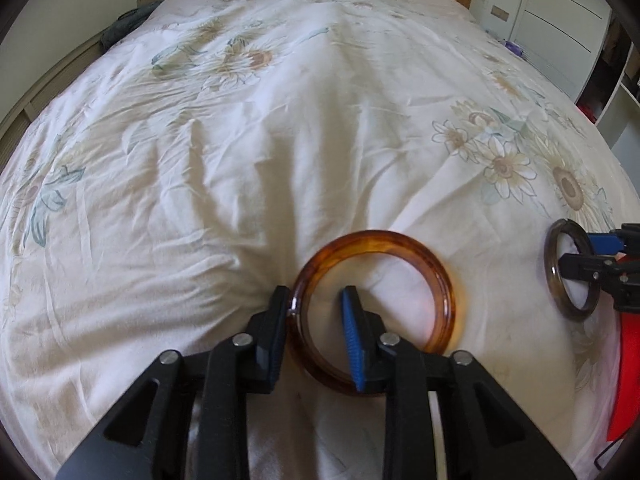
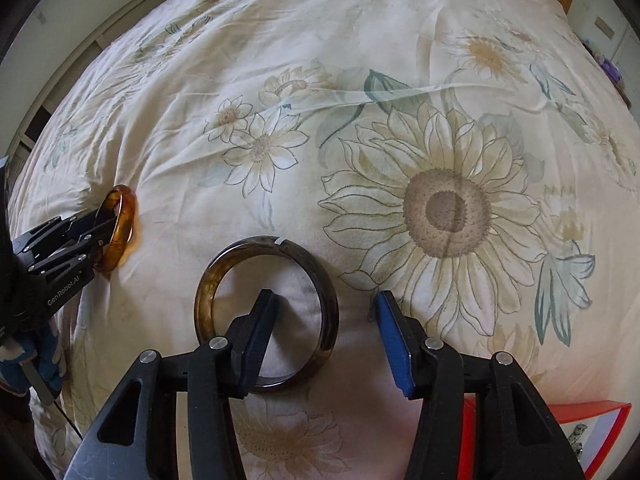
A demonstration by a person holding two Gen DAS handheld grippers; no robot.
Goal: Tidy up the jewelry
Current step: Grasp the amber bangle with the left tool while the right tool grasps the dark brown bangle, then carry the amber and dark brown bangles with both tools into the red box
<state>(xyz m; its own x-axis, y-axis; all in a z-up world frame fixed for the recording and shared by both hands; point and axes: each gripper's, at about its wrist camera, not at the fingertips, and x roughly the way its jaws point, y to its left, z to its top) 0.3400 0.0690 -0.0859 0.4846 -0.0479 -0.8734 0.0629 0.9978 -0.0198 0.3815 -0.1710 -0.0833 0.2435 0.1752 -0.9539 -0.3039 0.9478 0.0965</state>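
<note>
An amber bangle [image 1: 416, 256] lies on the floral bedspread. My left gripper [image 1: 318, 300] straddles its left rim, one finger outside and one inside, jaws still apart. It also shows in the right wrist view [image 2: 122, 220]. A dark smoky bangle [image 2: 316, 276] lies on the bedspread in front of my right gripper [image 2: 326, 306]. The right gripper is open, its left finger inside the ring and its right finger outside, straddling the right rim. The dark bangle also shows in the left wrist view [image 1: 554, 276].
A cream sunflower-print bedspread [image 1: 280, 140] covers the whole bed. A red box [image 2: 580, 420] sits at the near right edge, also in the left wrist view [image 1: 628, 364]. A white wardrobe [image 1: 560, 20] stands at the far right.
</note>
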